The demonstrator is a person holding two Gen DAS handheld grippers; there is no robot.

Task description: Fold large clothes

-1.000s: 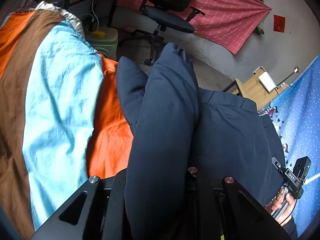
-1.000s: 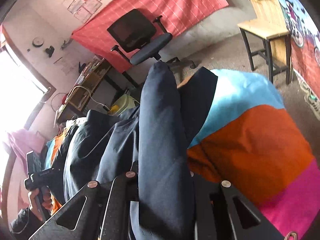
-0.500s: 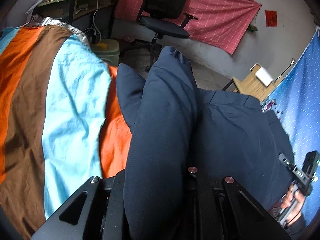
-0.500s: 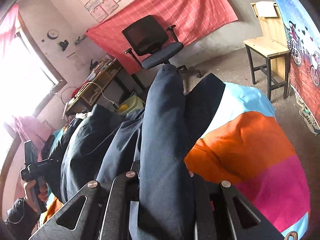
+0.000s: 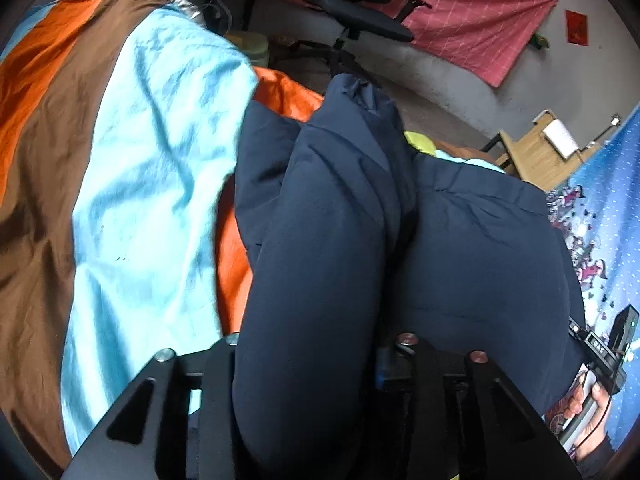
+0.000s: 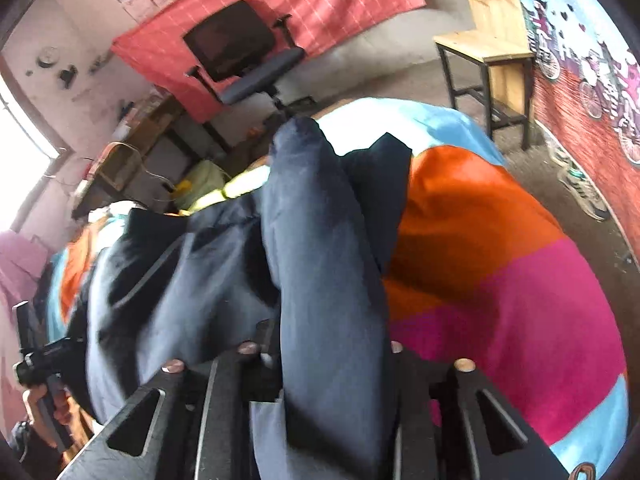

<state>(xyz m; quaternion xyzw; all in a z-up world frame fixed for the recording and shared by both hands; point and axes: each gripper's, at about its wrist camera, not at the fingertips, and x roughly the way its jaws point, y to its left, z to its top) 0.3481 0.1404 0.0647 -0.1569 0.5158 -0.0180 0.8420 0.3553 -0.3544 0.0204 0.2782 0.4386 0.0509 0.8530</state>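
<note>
A dark navy padded garment (image 5: 480, 248) lies on a striped bedspread (image 5: 140, 200), with a thick fold of it running up between the fingers of my left gripper (image 5: 316, 344). The jaws are opening; a narrow gap shows beside the fold, so the pads no longer press it. In the right wrist view another fold of the same garment (image 6: 320, 240) sits between the fingers of my right gripper (image 6: 328, 348), whose jaws are also opening and loose around the cloth. The fingertips are hidden under fabric. A hand (image 5: 588, 400) holds the right gripper's handle at the garment's far side.
The bedspread (image 6: 500, 280) has orange, pink, light blue and brown bands. Beyond the bed stand a black office chair (image 6: 248, 60), a wooden chair (image 6: 488, 40) and a cluttered desk (image 6: 132, 136). A shoe (image 6: 584, 188) lies on the floor.
Both grippers have come down toward the bed with the garment folds. Their fingers now stand wider apart than in the earlier frames, where they pinched the cloth.
</note>
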